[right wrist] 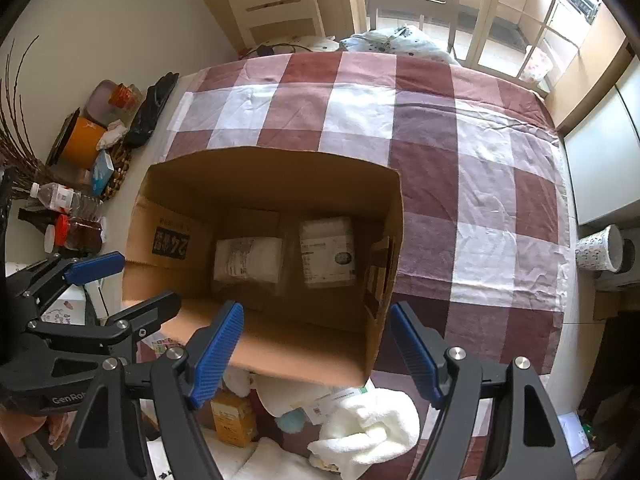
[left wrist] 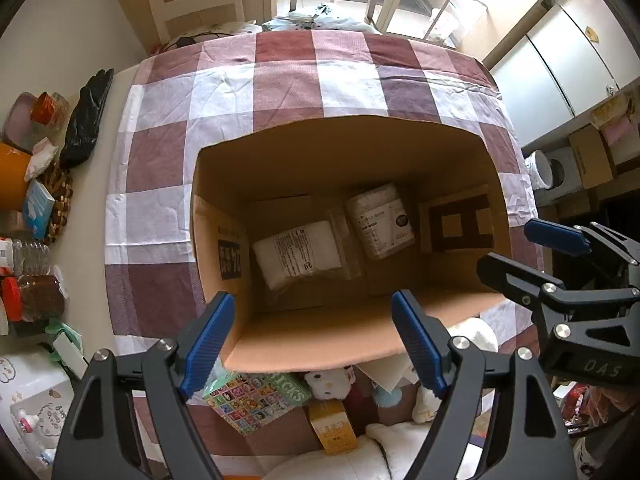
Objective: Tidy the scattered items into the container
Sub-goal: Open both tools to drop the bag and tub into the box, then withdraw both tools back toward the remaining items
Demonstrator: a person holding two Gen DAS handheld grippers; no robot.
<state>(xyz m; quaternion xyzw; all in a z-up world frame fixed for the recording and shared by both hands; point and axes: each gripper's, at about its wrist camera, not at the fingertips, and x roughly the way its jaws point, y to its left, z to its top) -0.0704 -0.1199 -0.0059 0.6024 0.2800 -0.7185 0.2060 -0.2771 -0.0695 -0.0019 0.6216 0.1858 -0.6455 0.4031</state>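
A: Starting at nine o'clock on the tabletop (left wrist: 96, 208), what's there?

B: Clutter along the edge: an orange pot (left wrist: 14, 174), a black glove (left wrist: 86, 120) and a red-capped jar (left wrist: 34, 298). The checked cloth (left wrist: 288, 84) covers the rest.

A: And the left gripper (left wrist: 314, 344)?

B: Its blue fingers (left wrist: 208, 344) stand apart with nothing between them, hanging over the near rim of the cardboard box (left wrist: 320, 336).

A: The box itself?

B: Centre of the cloth, open-topped. Inside lie a white flat packet (left wrist: 298, 254) and, at its two o'clock, a wrapped white bundle (left wrist: 380, 222).

A: What's still outside?

B: At six o'clock, below the box: a patterned card pack (left wrist: 252, 402), a small plush toy (left wrist: 330, 382), a yellow carton (right wrist: 234, 418) and a white towel (right wrist: 368, 428).

A: The right gripper (right wrist: 316, 350)?

B: Also spread wide and empty, pointing down at the box's near right corner.
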